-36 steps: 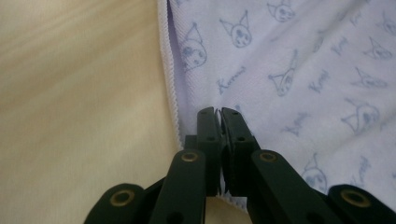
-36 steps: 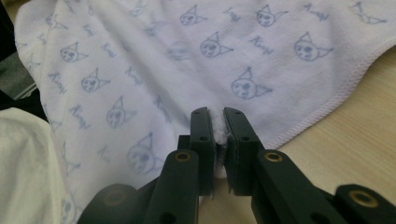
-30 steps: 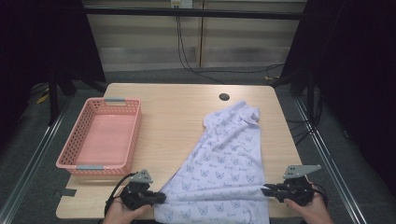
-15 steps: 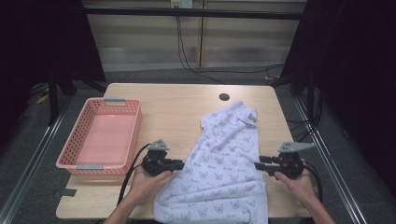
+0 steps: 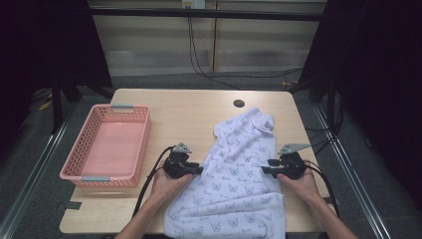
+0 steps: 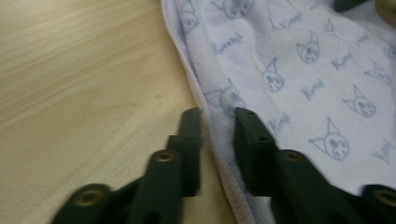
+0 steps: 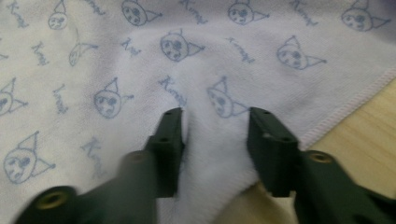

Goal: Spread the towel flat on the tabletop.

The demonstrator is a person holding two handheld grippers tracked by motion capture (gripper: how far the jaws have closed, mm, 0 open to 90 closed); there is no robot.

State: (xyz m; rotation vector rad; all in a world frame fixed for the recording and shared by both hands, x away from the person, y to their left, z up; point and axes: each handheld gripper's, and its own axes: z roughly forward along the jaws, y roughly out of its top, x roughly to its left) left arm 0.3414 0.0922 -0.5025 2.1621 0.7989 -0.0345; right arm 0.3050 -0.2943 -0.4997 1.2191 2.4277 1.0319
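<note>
Lying across the right half of the table, a white cloth printed with small blue cat faces runs from a bunched end near the far edge down to the near edge, where it widens and hangs slightly over. Both hands reach in from the near side, one at each side hem of the cloth about halfway along its length.

The left hand-held gripper points toward the cloth's left hem. In the left gripper view its jaws stand close together with the stitched hem running between them; the left hand-held gripper is clenched on that edge, one jaw over bare wood and the other over the printed fabric.

The right hand-held gripper points inward at the right hem. In the right gripper view the jaws straddle a raised fold of cloth, and the right hand-held gripper has just been closing on it; the fold fills the gap and the inner faces press against it, so it is grasping the cloth. The stitched hem and a strip of table show at the lower right of that view.

A pink plastic basket sits on the left part of the table, well apart from the cloth. A dark round hole lies in the tabletop just beyond the cloth's far end.
</note>
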